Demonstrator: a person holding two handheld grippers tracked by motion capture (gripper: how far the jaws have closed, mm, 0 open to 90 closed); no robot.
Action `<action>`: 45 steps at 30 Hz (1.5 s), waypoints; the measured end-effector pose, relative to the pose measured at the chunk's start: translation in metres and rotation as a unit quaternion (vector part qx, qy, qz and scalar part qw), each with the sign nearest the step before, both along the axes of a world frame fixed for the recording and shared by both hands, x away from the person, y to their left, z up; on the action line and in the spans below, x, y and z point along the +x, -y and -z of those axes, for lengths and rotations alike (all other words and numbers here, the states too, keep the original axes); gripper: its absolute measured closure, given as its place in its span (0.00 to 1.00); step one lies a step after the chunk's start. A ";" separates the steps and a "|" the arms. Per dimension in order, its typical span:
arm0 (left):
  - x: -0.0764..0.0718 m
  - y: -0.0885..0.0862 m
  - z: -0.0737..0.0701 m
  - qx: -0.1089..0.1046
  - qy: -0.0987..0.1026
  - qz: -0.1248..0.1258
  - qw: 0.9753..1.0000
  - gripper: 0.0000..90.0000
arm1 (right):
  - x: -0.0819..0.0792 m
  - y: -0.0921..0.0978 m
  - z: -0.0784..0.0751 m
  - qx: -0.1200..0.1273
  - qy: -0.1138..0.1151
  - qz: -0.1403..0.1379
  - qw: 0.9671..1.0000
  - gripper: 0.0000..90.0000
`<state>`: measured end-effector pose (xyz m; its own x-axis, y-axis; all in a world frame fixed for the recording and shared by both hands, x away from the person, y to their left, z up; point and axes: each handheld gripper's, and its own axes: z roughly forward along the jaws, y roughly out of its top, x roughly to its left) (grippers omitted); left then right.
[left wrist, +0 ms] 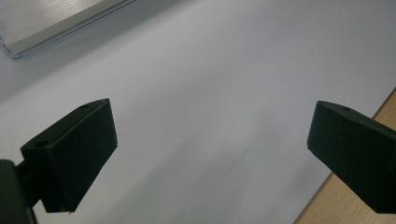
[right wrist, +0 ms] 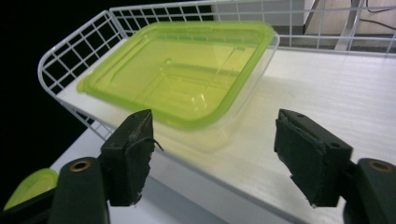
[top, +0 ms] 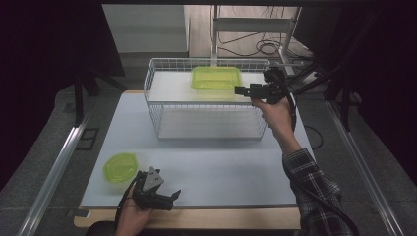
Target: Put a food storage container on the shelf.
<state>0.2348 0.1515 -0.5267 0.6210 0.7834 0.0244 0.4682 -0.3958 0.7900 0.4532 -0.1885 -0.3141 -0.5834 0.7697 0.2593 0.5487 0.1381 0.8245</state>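
A rectangular clear container with a lime-green lid (top: 216, 77) (right wrist: 182, 74) lies on the top shelf of a white wire rack (top: 206, 98) (right wrist: 74, 51). My right gripper (top: 241, 90) (right wrist: 215, 154) hovers open at the rack's right front edge, just short of the container and apart from it. A small round lime-green container (top: 120, 167) (right wrist: 30, 184) sits on the table at the front left. My left gripper (top: 172, 195) (left wrist: 210, 149) rests open near the table's front edge, right of the round container, with bare tabletop between its jaws.
The white tabletop (top: 221, 167) lies on a wooden board whose edge (left wrist: 355, 205) shows at the front. The rack's lower shelf (top: 206, 125) holds nothing. Dark curtains flank the table, and cables and a metal stand (top: 255, 29) lie beyond the rack.
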 end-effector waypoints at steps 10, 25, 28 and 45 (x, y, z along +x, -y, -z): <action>0.002 -0.003 0.000 -0.009 -0.002 0.002 1.000 0.03 | -0.026 0.006 0.011 -0.021 0.024 -0.020 0.999 0.21; 0.003 -0.003 0.000 -0.025 -0.005 0.001 1.000 0.03 | -0.064 0.013 0.034 -0.039 0.032 -0.054 0.997 0.13; 0.003 -0.003 0.000 -0.020 -0.001 0.001 1.000 0.03 | -0.069 0.014 0.038 -0.045 0.032 -0.059 0.997 0.11; 0.003 -0.005 -0.002 -0.034 -0.006 0.010 0.999 0.06 | -0.098 0.027 0.072 -0.069 0.035 -0.072 0.994 0.07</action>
